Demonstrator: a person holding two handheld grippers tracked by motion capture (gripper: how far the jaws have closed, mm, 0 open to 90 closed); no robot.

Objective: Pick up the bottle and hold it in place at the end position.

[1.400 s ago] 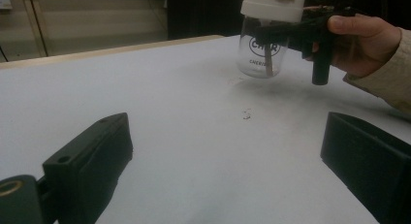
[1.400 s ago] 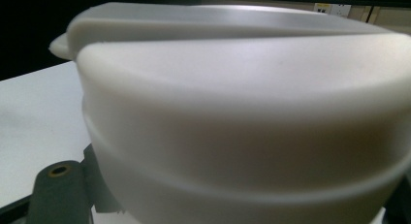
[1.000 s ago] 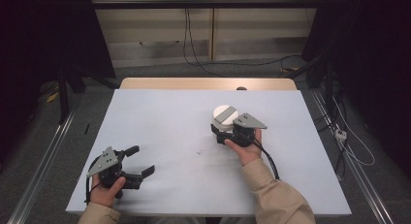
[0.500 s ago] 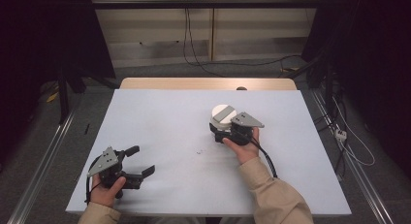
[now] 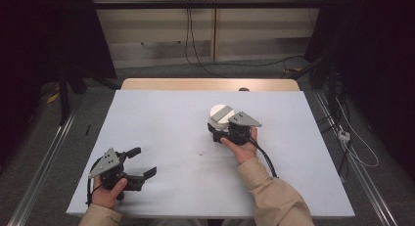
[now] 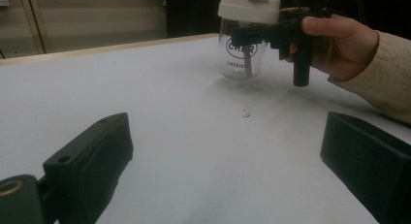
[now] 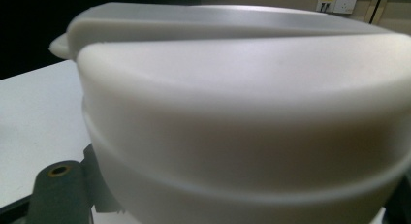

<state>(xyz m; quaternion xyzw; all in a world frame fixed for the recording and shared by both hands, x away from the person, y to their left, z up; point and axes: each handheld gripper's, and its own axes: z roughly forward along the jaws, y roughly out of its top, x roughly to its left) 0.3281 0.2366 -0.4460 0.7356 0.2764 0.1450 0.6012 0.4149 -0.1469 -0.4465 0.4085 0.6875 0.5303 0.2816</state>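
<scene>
Right gripper (image 5: 221, 130): we saw it clamped on the jar (image 6: 242, 59), just under the white lid (image 6: 249, 7).
Jar: upright on the table (image 5: 161, 123), right of centre.
Left gripper (image 5: 141, 162): we found its jaws apart, holding nothing, well away near the front left corner.

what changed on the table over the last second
Nothing visibly changed. The right gripper stays closed at the clear jar just under its white lid, and the left gripper rests open near the table's front edge.
</scene>
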